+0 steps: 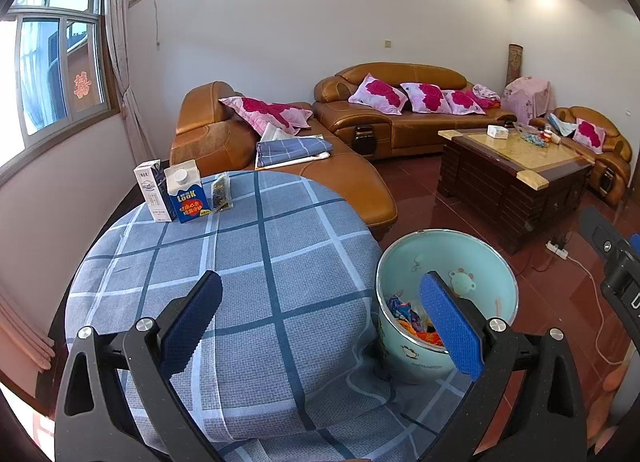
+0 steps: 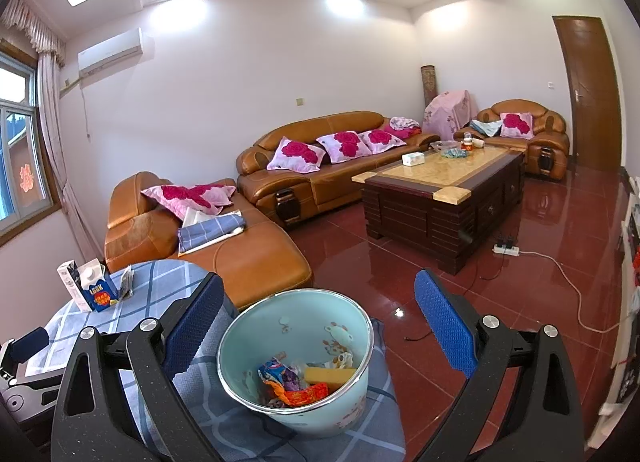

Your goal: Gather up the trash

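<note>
My left claw [image 1: 320, 316] stands wide open, its two blue-padded fingers [image 1: 450, 324] spread far apart with nothing between them. My right claw [image 2: 314, 320] is spread just as wide, its fingers [image 2: 444, 322] also holding nothing. Both point forward and slightly downward. In the left view, the black body of my right claw shows at the far right edge, with my fingertips below it.

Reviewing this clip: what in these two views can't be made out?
- Trash bin contents: left wrist view, partly hidden behind the left gripper finger.
- Small dark packet beside the cartons: both views, too small to identify.
- Items on the coffee table: too small.
- Right gripper: in left view, cut off at the edge.
</note>
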